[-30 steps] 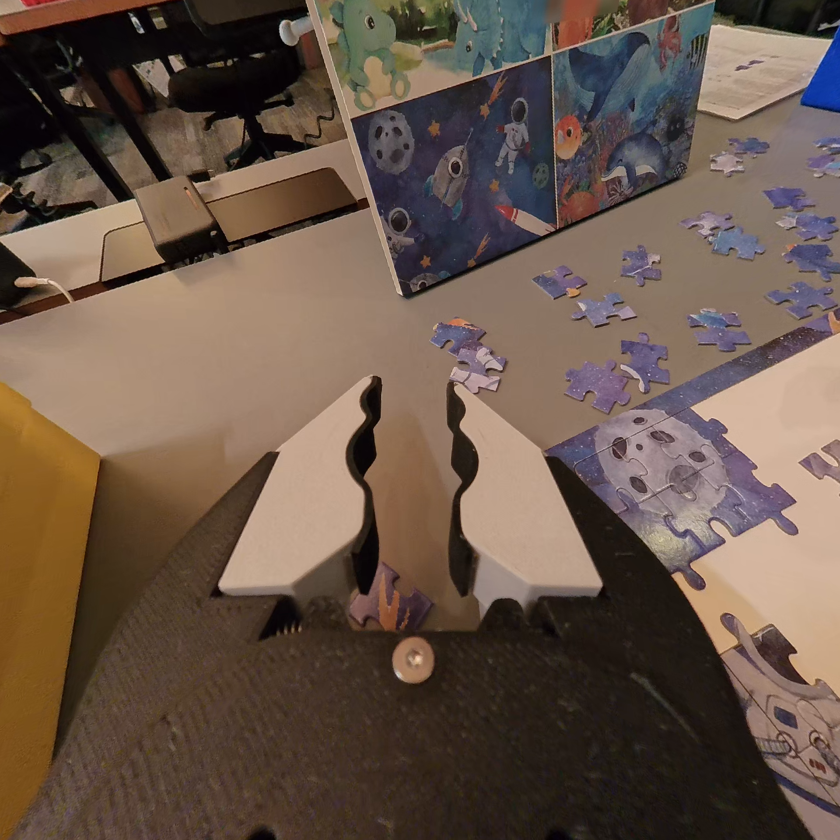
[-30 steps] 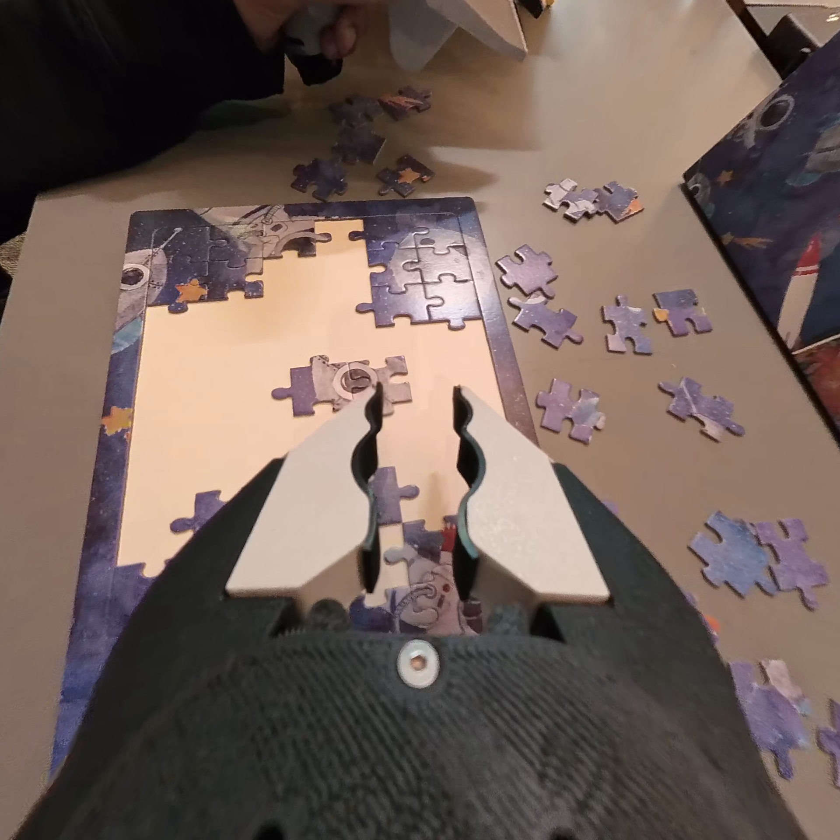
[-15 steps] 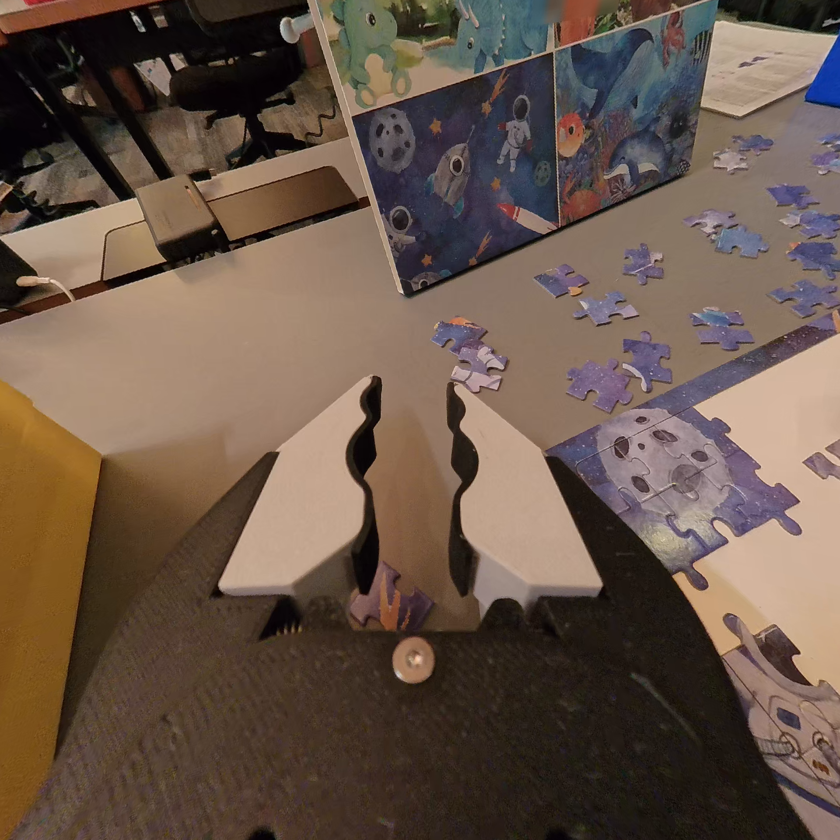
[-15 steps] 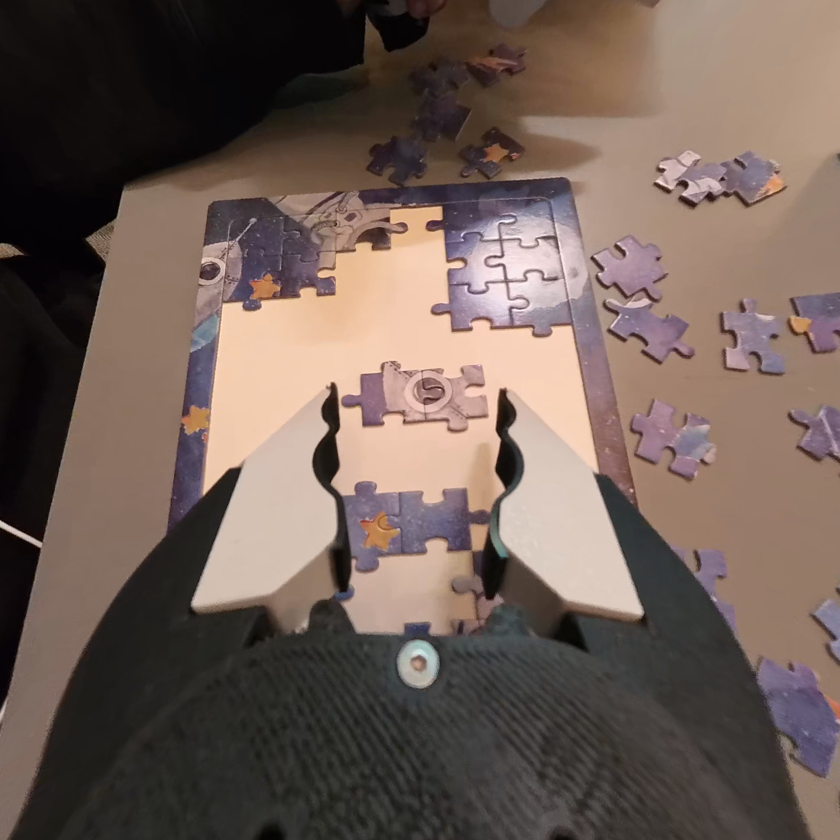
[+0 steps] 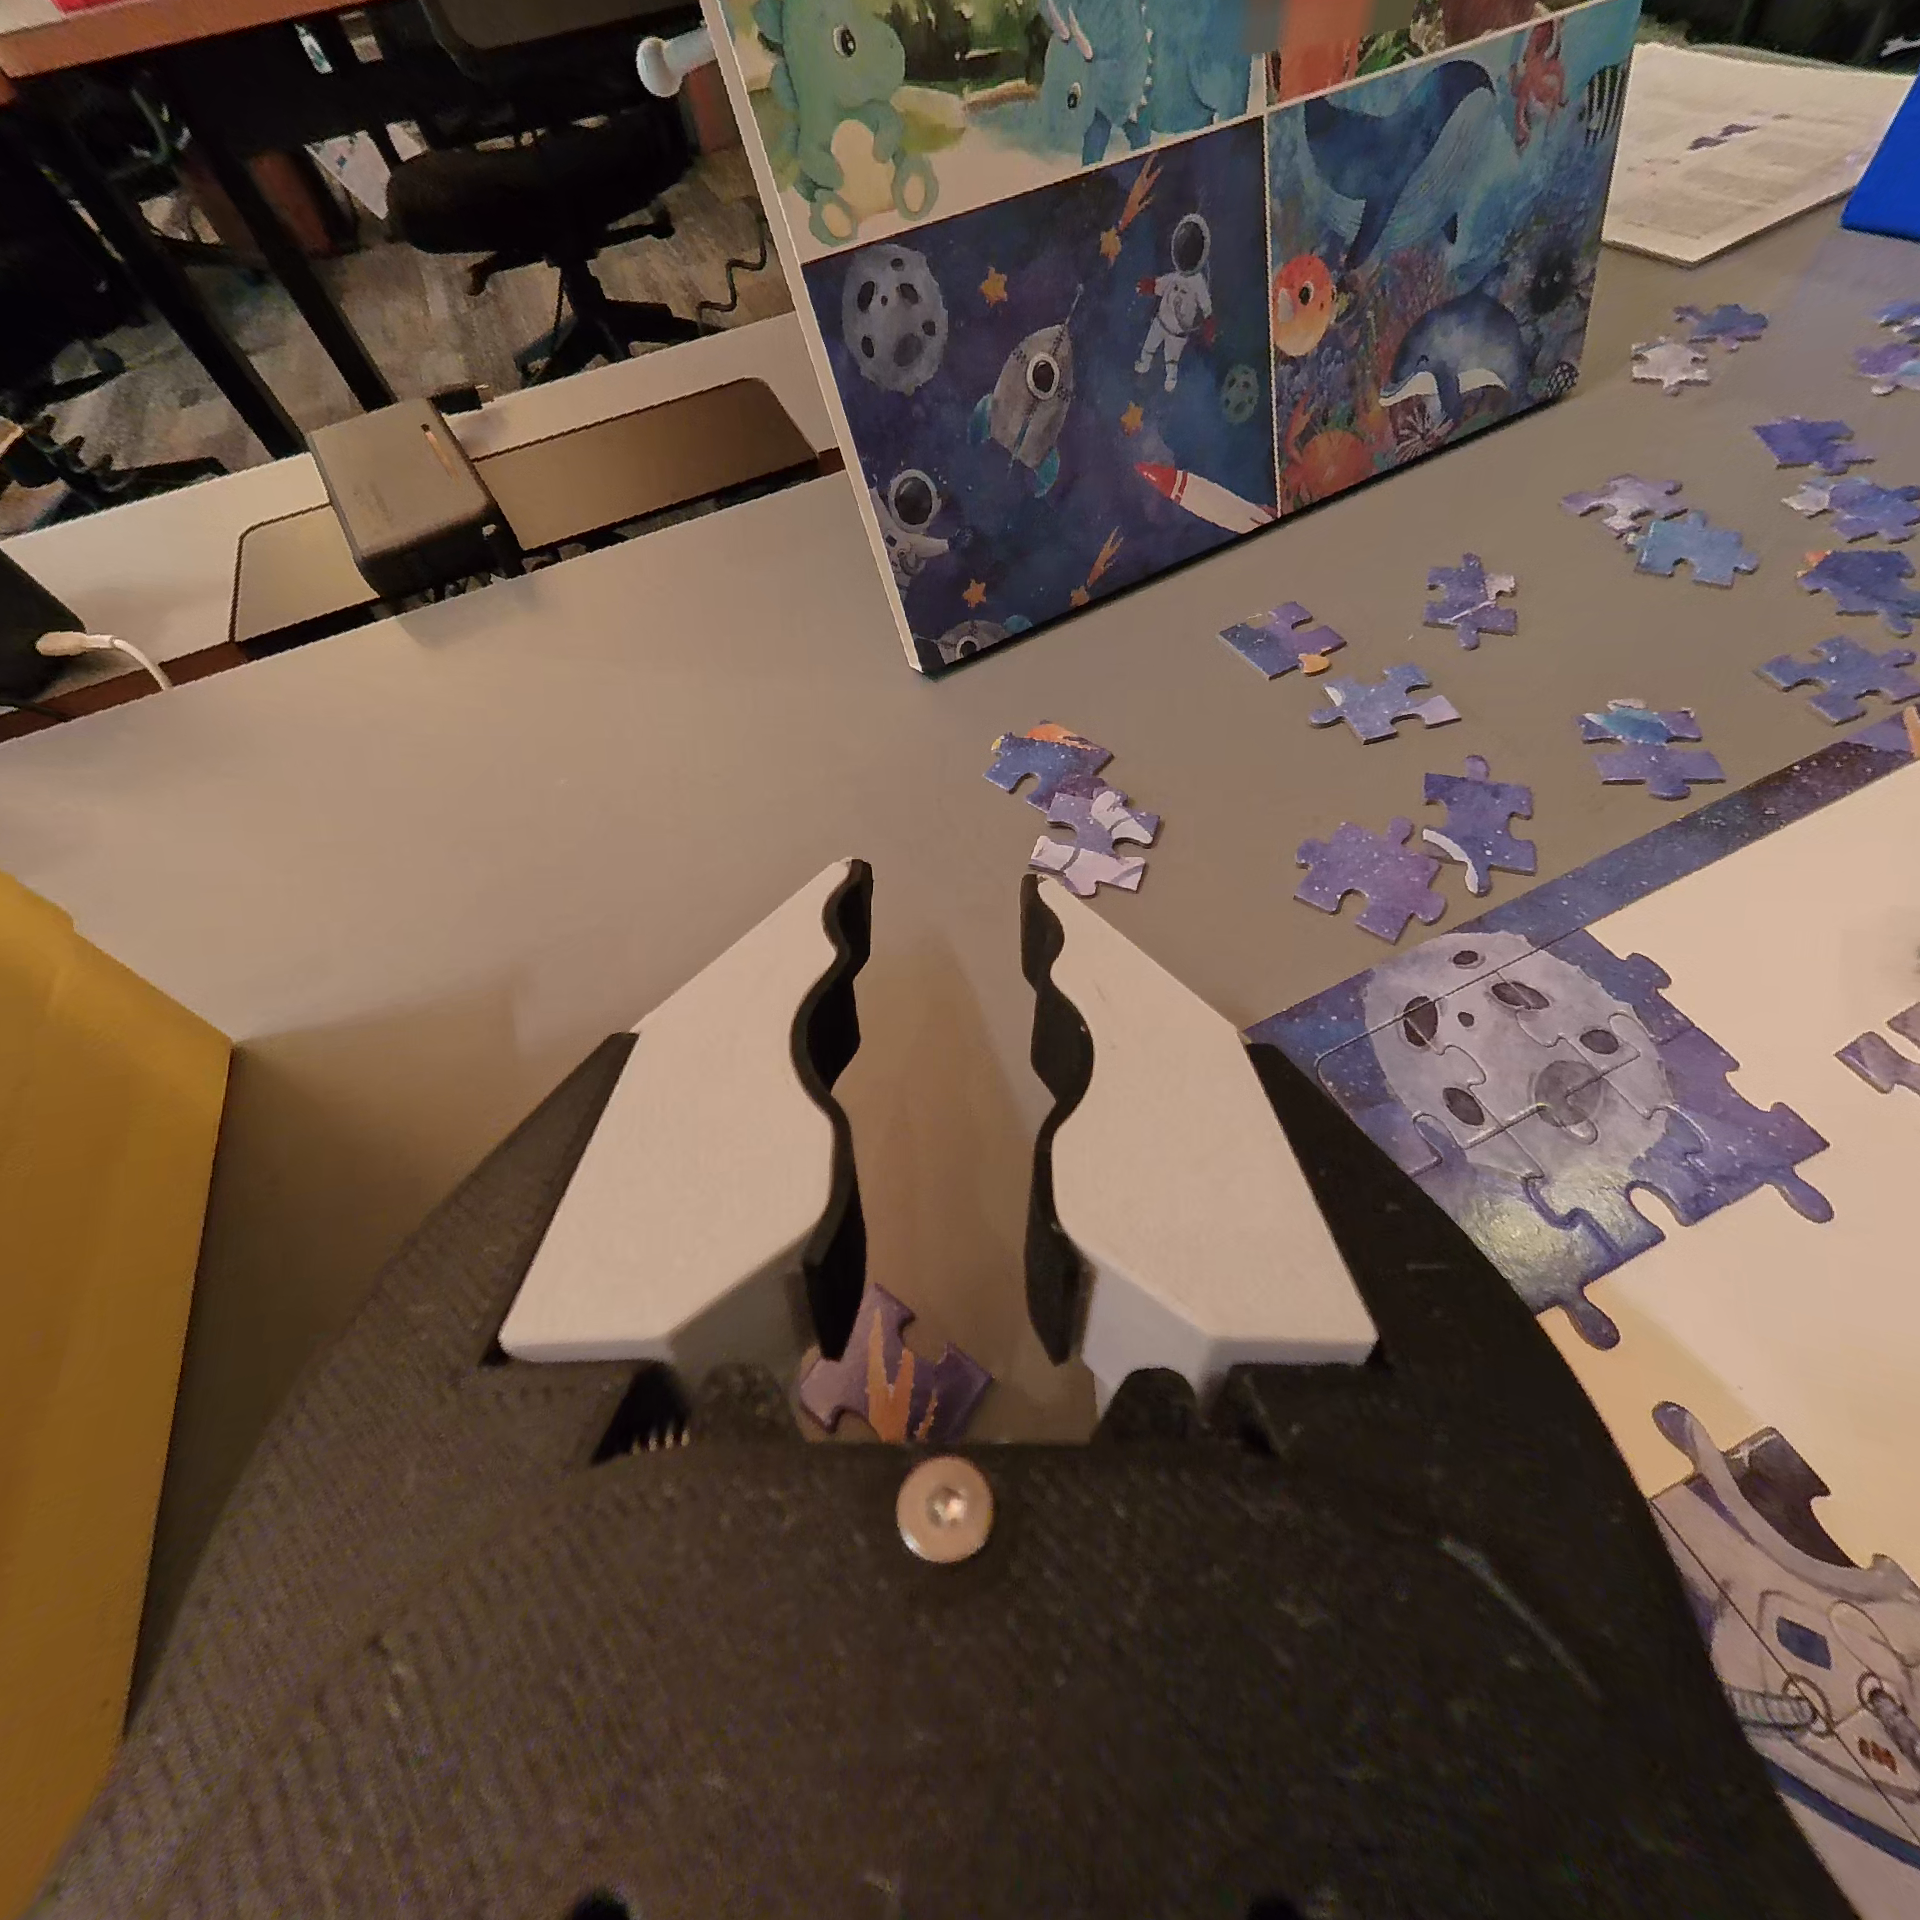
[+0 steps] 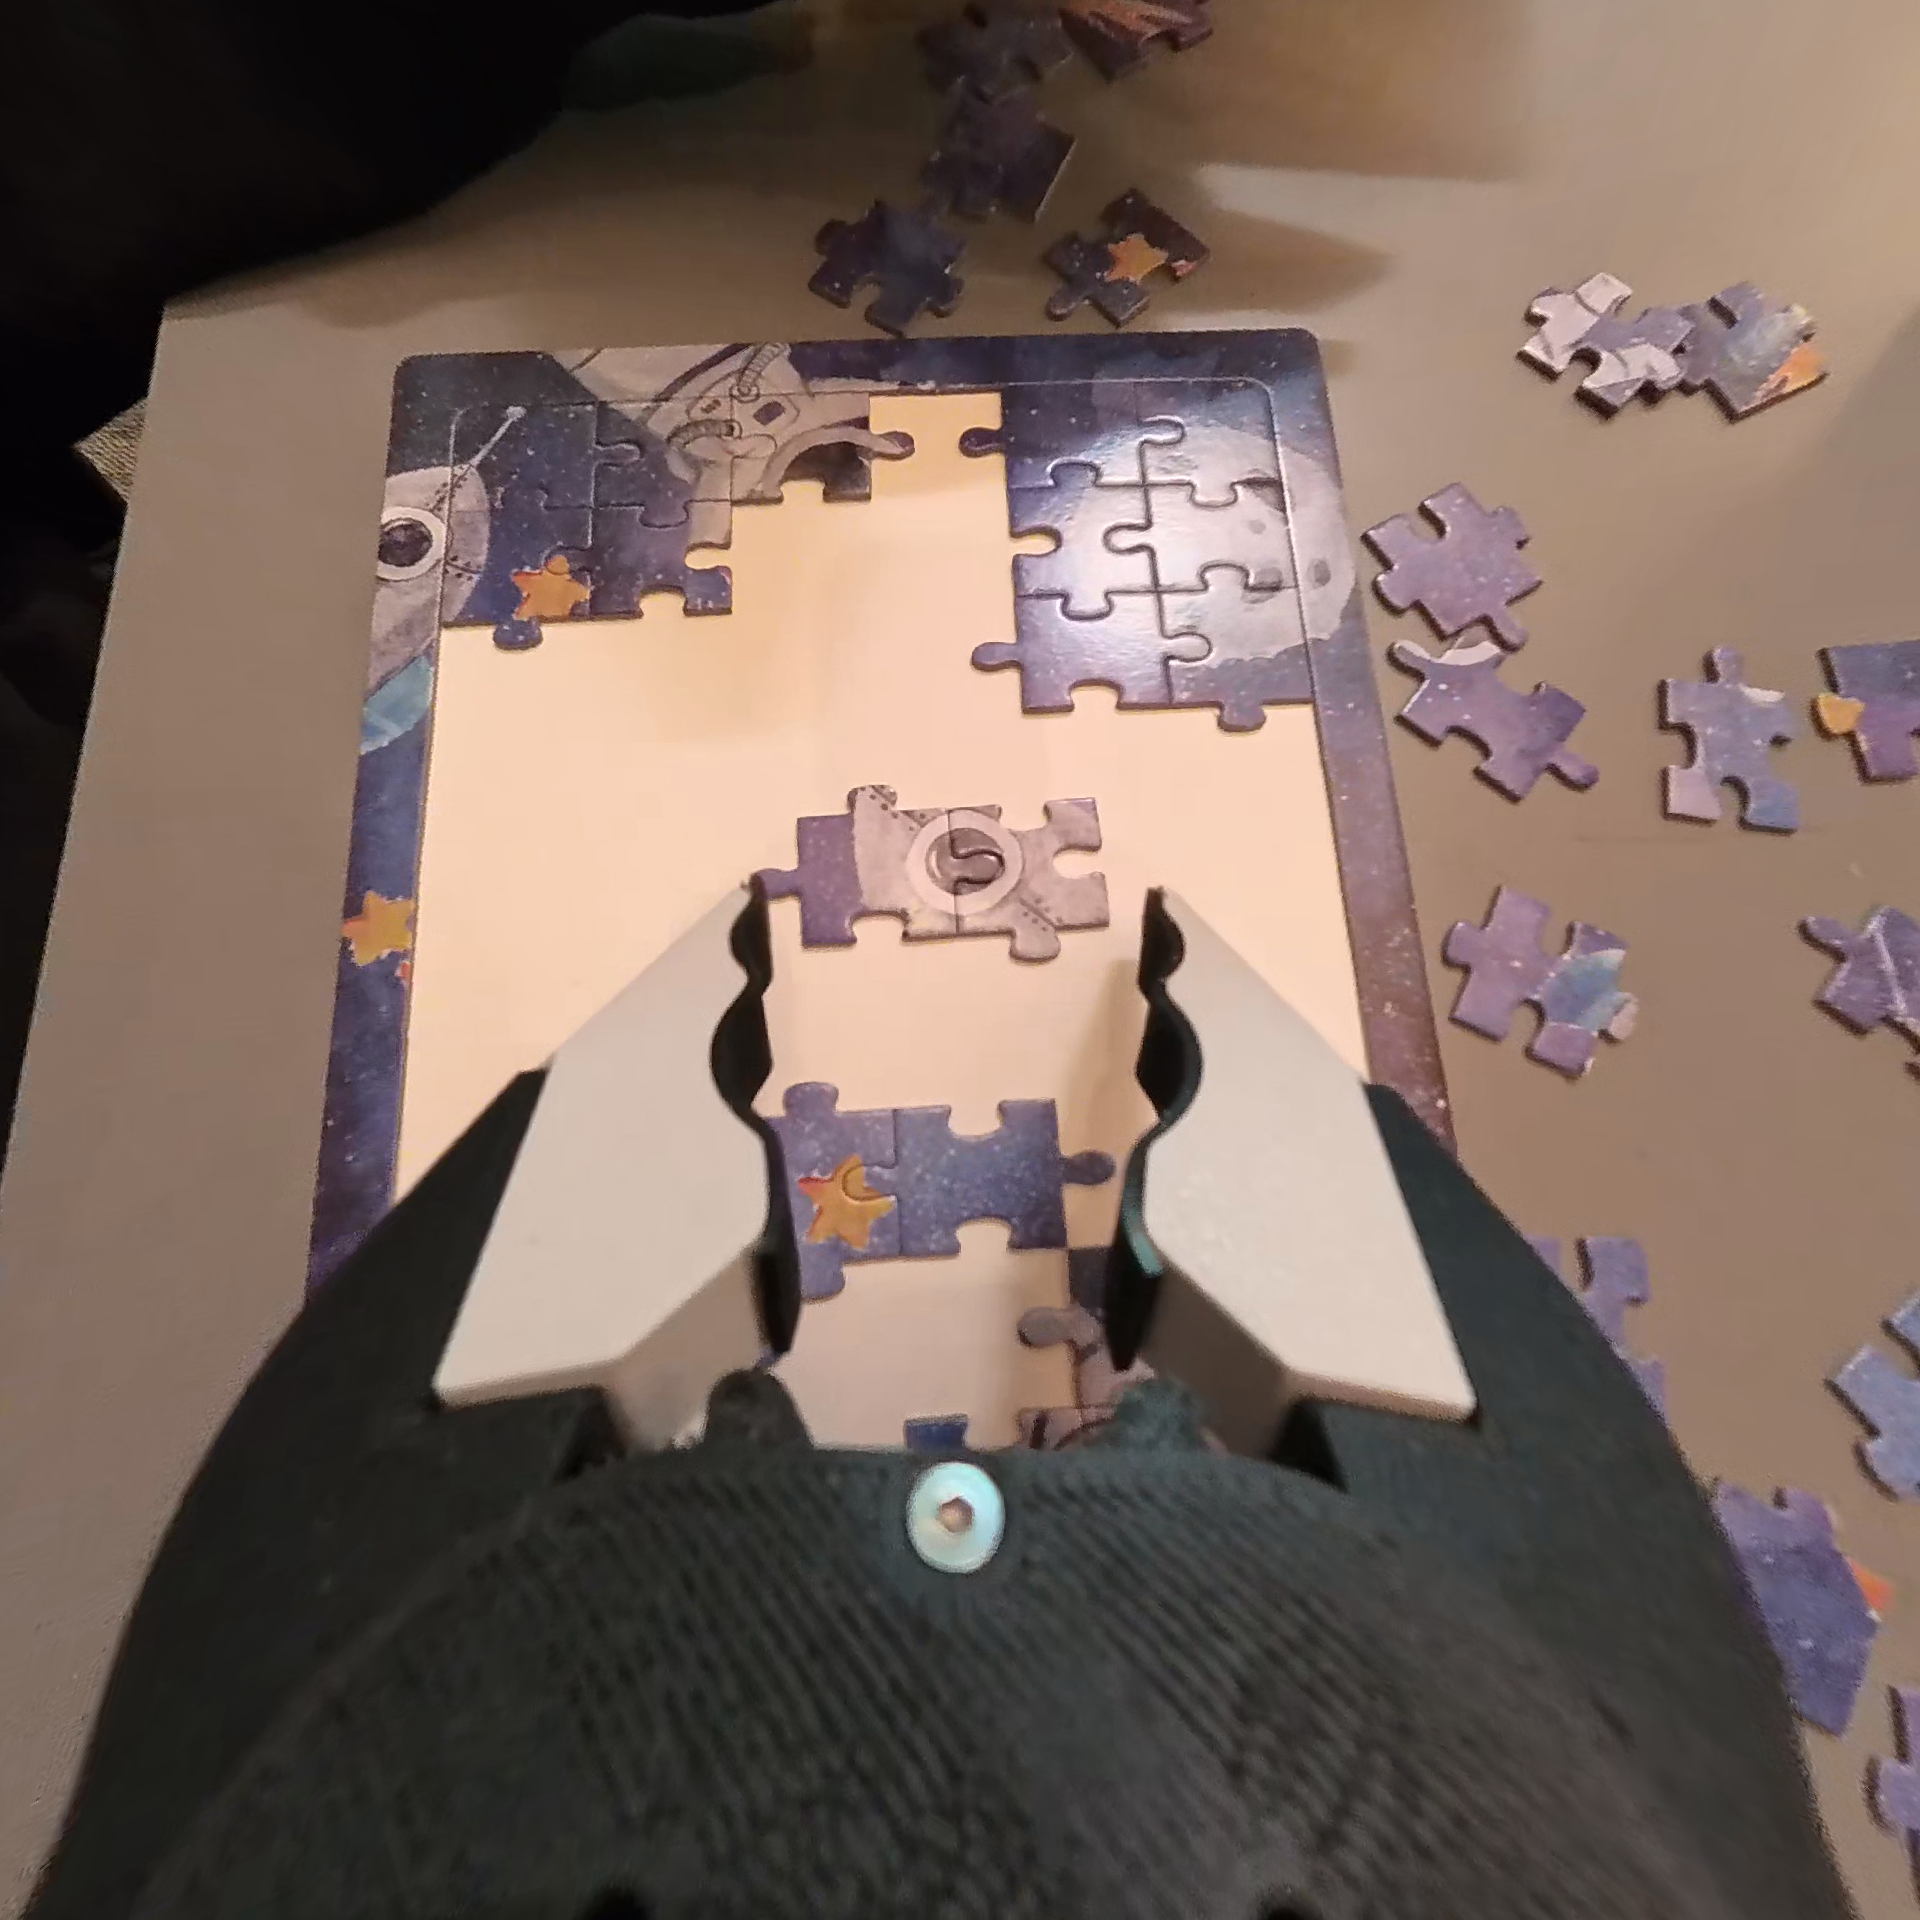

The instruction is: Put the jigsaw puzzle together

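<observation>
My left gripper (image 5: 945,883) hovers low over the grey table (image 5: 520,831), left of the puzzle board (image 5: 1766,987). Its fingertips stand a little apart and bare. Deep between the fingers sits a purple puzzle piece with an orange comet (image 5: 894,1371), partly hidden by the gripper body, and the gripper is shut on it. My right gripper (image 6: 951,899) is wide open and empty above the board's frame (image 6: 1371,831). Below its fingers lies a joined pair of a star piece and a blue piece (image 6: 925,1184). Just past its tips lies a joined pair showing a round window (image 6: 956,873).
Several loose purple pieces lie on the table right of the board (image 6: 1455,561) and beyond it (image 6: 894,260). A picture box (image 5: 1143,364) stands upright behind more pieces (image 5: 1081,821). A yellow object (image 5: 94,1195) is at the left. A dark sleeve (image 6: 312,125) is at the far left. Across from one pair of fingers to the other is roughly 25 cm.
My right gripper's jaws opened wide and drew back over the board, leaving a blue piece joined to the star piece. My left gripper has kept still with its piece.
</observation>
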A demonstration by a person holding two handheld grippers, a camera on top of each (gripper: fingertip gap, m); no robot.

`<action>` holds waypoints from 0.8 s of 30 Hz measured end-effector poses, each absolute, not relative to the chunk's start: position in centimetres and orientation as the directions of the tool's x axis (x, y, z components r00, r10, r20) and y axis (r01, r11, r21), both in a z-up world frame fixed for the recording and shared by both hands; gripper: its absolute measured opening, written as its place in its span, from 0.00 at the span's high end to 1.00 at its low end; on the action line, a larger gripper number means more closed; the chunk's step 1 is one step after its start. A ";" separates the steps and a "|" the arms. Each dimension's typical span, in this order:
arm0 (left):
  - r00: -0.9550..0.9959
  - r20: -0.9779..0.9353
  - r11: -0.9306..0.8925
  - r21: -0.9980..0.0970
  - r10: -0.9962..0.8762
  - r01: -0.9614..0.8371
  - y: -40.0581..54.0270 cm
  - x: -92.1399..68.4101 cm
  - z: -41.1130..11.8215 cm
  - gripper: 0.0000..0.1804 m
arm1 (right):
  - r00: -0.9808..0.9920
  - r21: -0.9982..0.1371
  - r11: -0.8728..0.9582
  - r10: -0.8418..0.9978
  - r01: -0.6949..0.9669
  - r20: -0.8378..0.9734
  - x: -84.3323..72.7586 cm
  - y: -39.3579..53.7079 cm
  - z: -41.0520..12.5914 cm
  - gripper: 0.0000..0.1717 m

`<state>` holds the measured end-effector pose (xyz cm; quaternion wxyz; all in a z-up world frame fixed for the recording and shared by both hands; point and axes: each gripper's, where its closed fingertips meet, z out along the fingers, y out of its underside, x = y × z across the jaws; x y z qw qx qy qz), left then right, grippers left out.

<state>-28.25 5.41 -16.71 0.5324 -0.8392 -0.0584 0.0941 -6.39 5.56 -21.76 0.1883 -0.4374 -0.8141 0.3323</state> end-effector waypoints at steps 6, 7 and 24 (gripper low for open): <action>0.976 -0.097 -0.427 -0.904 0.197 -0.003 5.4 -28.2 -16.7 0.85 | -0.552 -0.698 0.395 0.834 0.598 -0.001 -6.4 5.4 -22.2 0.59; 0.976 -0.096 -0.427 -0.904 0.197 -0.002 5.4 -28.2 -16.7 0.85 | -0.554 -0.696 0.397 0.833 0.599 -0.001 -6.4 5.3 -22.3 0.59; 0.976 -0.095 -0.426 -0.905 0.197 -0.002 5.4 -28.2 -16.7 0.85 | -0.561 -0.688 0.409 0.828 0.600 0.003 -6.4 5.1 -22.6 0.65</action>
